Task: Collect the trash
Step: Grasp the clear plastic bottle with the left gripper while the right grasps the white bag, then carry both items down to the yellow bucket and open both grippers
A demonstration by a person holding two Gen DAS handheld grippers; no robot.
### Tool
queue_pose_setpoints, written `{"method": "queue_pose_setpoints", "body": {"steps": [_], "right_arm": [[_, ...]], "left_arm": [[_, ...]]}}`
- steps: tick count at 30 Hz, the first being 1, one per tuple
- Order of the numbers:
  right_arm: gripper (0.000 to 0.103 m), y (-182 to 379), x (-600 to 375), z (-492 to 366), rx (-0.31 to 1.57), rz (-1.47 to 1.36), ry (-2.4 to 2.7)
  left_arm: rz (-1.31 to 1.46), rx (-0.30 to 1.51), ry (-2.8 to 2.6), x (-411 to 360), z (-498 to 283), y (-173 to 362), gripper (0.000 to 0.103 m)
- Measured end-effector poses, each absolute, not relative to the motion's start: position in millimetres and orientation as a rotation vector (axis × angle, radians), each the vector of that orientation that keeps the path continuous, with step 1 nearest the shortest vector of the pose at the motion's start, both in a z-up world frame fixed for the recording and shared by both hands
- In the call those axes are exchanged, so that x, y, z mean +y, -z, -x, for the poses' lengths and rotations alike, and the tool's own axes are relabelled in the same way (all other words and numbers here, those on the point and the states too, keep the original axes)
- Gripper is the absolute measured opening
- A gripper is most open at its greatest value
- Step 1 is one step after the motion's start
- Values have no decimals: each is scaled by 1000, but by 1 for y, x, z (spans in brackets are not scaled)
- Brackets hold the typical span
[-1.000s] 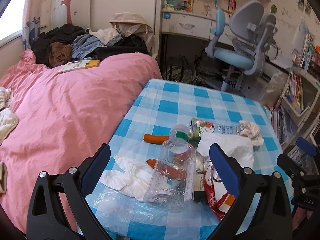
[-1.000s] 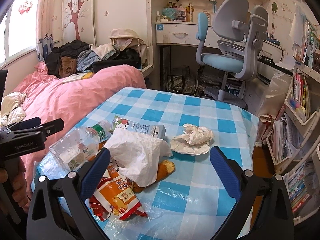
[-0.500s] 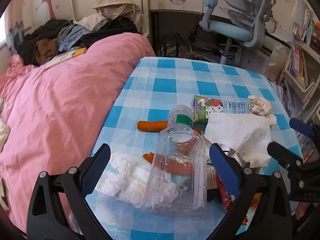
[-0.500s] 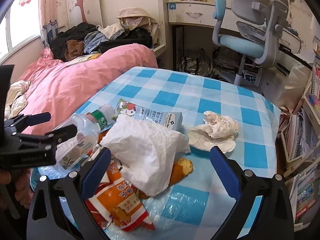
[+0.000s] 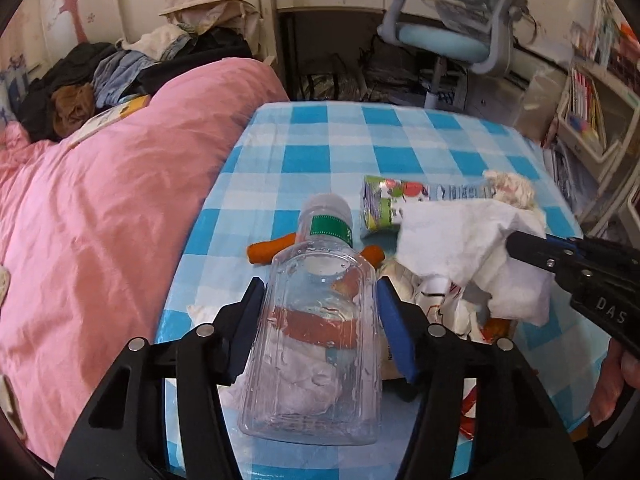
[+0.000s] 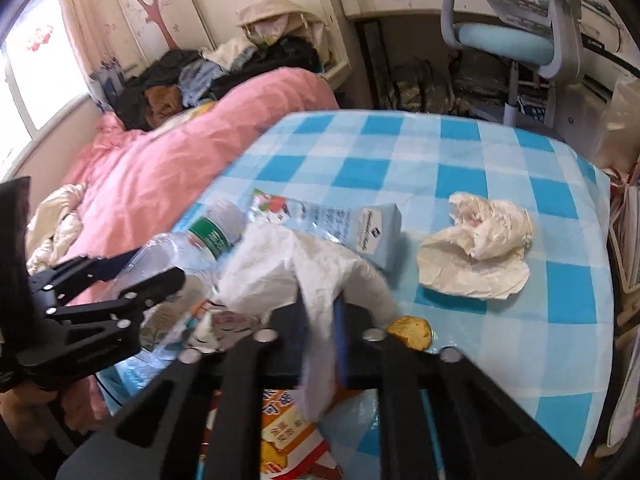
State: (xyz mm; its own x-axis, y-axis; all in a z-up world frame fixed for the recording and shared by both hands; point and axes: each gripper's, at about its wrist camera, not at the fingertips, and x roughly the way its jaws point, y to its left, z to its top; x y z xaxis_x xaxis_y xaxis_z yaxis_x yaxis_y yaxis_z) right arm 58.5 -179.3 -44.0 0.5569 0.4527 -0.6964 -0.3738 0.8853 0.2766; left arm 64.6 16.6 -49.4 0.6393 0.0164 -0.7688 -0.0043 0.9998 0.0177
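The left gripper (image 5: 320,320) is closing on the clear bottle (image 5: 316,336) lying on the checked table (image 5: 400,136). Beside it, the right gripper (image 6: 322,344) is pinching the white tissue (image 6: 296,264) shut (lifting trash clear, likely). Farther back, a carton (image 6: 352,224) and a crumpled wrapper (image 6: 480,252) are waiting.

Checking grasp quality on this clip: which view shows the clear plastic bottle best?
The left wrist view: the clear plastic bottle fills the centre, base to cap, with the left gripper closing on its sides. The right wrist view shows only its cap and shoulder; the left gripper and white tissue hide the rest.
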Motion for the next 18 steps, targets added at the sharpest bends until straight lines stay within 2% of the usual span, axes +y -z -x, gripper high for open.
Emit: {"method": "queue_pose_setpoints", "body": {"steps": [7, 18], "right_arm": [[7, 10, -193, -37, 696, -161, -499], [7, -20, -210, 19, 584, -178, -548]], "left_arm": [[134, 758, -17, 44, -39, 18, 54], [270, 647, 68, 54, 28, -2, 54]]}}
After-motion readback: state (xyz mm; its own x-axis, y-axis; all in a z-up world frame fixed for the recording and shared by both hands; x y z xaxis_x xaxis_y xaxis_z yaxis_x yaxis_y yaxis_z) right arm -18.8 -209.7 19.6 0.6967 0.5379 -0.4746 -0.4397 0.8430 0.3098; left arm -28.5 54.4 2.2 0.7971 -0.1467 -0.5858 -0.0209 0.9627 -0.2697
